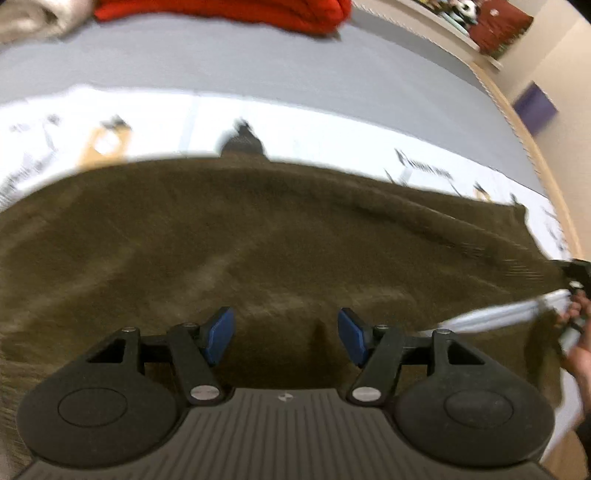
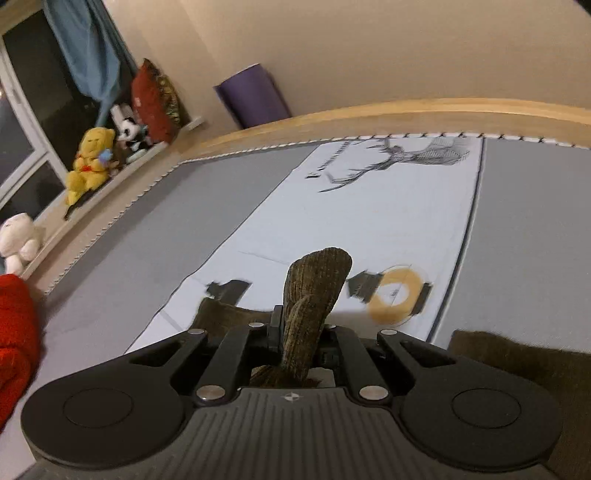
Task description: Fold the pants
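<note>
Nearest the left wrist camera, the left gripper stood with its two blue-padded fingers spread wide apart and nothing between them, poised low over the pants. The olive-brown, ribbed fabric filled the view just ahead of and beneath those pads, spread broad across the white printed sheet; whether the pads touched the cloth could not be told through the blur. The fabric ran off to the right, tapering toward the right gripper, which showed only at the frame's edge with the person's hand beside it. In the right wrist view, the right gripper had its jaws drawn tight on a bunched fold of the pants, the pinched cloth standing up past the fingertips as a rounded tab, with more fabric trailing below the jaws and lying to either side. Beyond it lay the printed sheet on the grey bed cover, edged by a wooden frame. A red garment lay on the bed well apart from the pants. Farther out, a ledge held a yellow plush bear, a white plush toy and a red cushion, with a purple rolled mat against the wall.
</note>
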The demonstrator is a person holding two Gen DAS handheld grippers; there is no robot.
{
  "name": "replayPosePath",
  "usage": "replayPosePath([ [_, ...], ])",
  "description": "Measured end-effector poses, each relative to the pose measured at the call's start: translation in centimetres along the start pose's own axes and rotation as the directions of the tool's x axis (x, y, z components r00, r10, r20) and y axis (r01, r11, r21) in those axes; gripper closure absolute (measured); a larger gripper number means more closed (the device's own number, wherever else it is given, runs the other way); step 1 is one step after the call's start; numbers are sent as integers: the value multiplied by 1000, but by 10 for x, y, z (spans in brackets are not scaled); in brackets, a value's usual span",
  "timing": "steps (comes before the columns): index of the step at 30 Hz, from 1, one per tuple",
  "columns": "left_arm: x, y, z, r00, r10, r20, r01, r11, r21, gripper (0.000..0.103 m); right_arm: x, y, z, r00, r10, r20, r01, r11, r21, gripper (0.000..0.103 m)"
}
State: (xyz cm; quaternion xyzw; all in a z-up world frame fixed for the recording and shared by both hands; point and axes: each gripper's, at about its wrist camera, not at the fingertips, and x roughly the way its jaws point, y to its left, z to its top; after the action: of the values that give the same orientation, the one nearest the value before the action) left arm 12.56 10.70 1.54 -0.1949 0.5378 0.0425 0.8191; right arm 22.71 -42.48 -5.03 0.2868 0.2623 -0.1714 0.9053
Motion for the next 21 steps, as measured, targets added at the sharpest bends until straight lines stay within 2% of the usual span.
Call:
replayPosePath([
  [1, 5, -1, -1, 1000, -18, -18, 18, 1000, -4, 35, 7, 0, -3, 998, -45, -41, 44, 999, -8, 95],
  [3, 16, -6, -4, 998, -39, -46, 39, 999, 5, 35, 20, -3, -11, 985, -103, -138, 105, 994, 4, 85],
  [4, 22, -10, -7, 998, -43, -55, 44, 999, 13, 35, 18, -6, -16, 978, -123, -168, 127, 992, 13, 84],
  [6, 34, -16, -11, 997, -38, -72, 40, 999, 28, 34, 8, -8, -19, 976, -134, -173, 145, 988, 53, 77],
  [9, 52, -28, -19, 997, 21, -77, -15, 996, 86, 34, -4, -2, -15, 974, -165, -156, 176, 983, 59, 76],
  [11, 59, -32, -28, 994, 86, -64, -74, 983, 167, 45, -13, 1, -7, 977, -156, -143, 166, 984, 64, 76],
  [13, 60, -39, -40, 990, 136, -45, -116, 943, 311, 56, -30, 7, 1, 981, -144, -130, 154, 985, 75, 76],
  [14, 57, -38, -44, 987, 148, -58, -120, 932, 342, 60, -29, 3, 15, 983, -137, -120, 148, 985, 85, 76],
  [15, 54, -34, -47, 985, 159, -68, -125, 927, 353, 72, -33, 0, 23, 985, -129, -112, 139, 986, 89, 76],
  [16, 50, -27, -49, 983, 167, -77, -129, 924, 360, 78, -46, -2, 30, 987, -122, -104, 131, 987, 88, 76],
  [18, 42, -9, -51, 984, 153, -93, -113, 934, 339, 82, -70, 1, 41, 990, -109, -90, 115, 991, 67, 75],
  [21, 33, 3, -58, 981, 167, -98, -122, 925, 360, 84, -106, 1, 47, 992, -73, -100, 78, 996, 43, 69],
])
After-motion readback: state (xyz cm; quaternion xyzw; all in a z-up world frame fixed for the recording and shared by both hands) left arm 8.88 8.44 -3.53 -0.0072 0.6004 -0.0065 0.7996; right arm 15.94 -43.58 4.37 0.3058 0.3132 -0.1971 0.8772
